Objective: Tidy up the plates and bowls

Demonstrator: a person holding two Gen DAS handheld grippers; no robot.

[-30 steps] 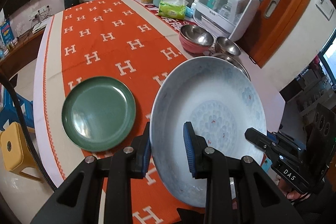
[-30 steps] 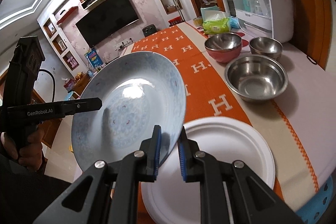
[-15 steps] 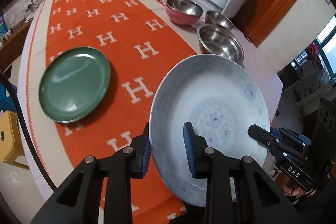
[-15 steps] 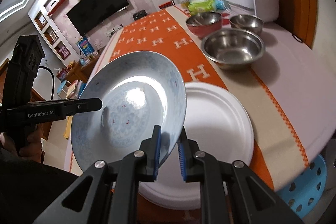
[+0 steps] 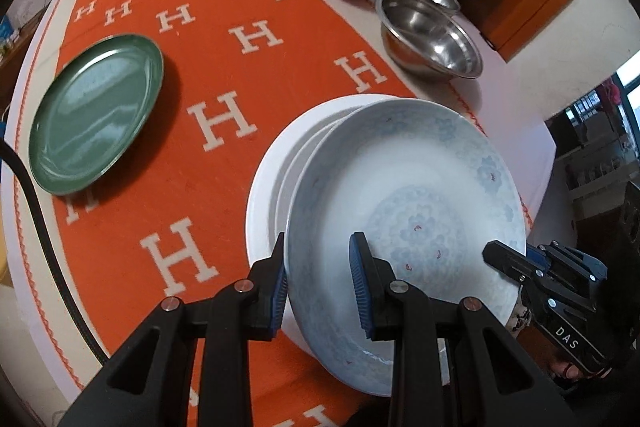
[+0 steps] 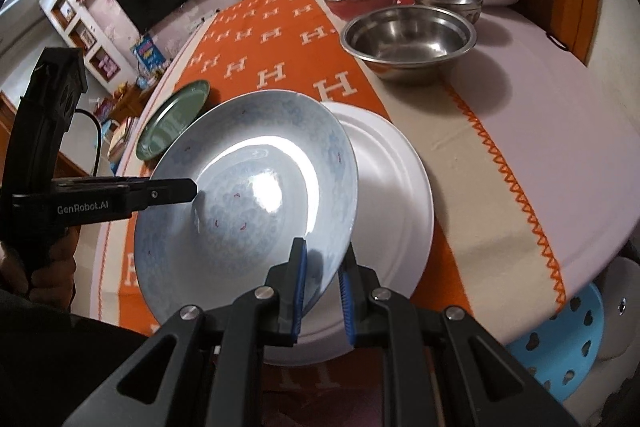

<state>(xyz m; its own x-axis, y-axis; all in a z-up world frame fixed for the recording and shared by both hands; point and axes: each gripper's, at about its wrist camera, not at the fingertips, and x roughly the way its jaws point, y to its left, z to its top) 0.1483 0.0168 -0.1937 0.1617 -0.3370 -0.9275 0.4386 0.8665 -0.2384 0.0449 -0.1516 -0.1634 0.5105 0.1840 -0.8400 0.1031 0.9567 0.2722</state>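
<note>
Left wrist view: the left tool [image 5: 318, 281] is clenched on the near rim of the blue-patterned plate [image 5: 404, 195], tilted above the white plate [image 5: 266, 195] on the bench [image 5: 504, 115]; best levelled before lowering it centred

Right wrist view: the right tool [image 6: 322, 285] grips the opposite rim. I count three plates, counting the green plate [image 6: 174, 121], and three metal bowls [image 6: 408, 43]

Your left claw [image 5: 318, 283] is clamped on the near rim of the blue-patterned plate [image 5: 420, 195], which tilts over the white plate [image 5: 268, 183] just beyond it. The right claw [image 5: 506, 261] grips the same plate at your right. The green plate [image 5: 96, 111] lies far left; 3 bowls [image 5: 432, 35] sit ahead, right.
</note>
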